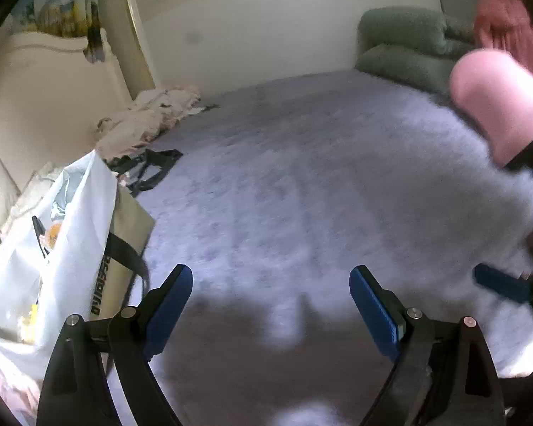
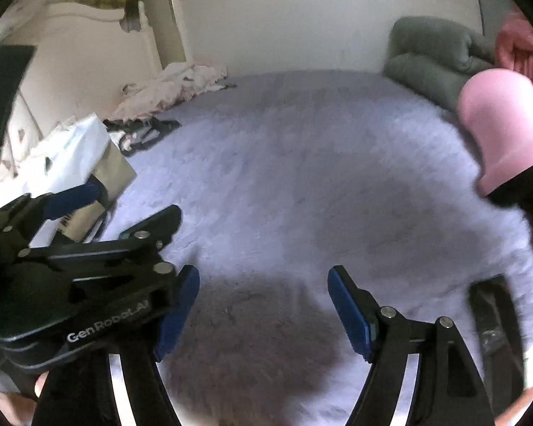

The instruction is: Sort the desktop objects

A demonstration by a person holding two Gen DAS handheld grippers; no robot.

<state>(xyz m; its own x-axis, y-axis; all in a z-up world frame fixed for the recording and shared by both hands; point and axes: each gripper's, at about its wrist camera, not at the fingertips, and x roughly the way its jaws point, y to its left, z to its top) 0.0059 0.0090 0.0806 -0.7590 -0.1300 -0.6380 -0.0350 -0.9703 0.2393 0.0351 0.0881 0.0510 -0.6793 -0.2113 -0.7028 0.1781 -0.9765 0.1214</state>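
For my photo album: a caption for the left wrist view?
Open left gripper above a fluffy lilac blanket, white bag alongside.

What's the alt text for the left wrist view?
Open, empty left hand-held gripper above a fuzzy pale lavender blanket. White plastic bag at left, pink object at right, green cushions against the far wall.

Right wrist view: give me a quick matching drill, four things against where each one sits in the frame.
Things:
1. pink cylinder
2. white plastic bag
3. green cushions
4. left gripper

Places:
A. far right, against the wall
B. left edge, in front of the bag
C. right edge, nearer than the cushions
D. left side, on the fluffy cover's edge

Pairs: 1-C, 2-D, 3-A, 4-B
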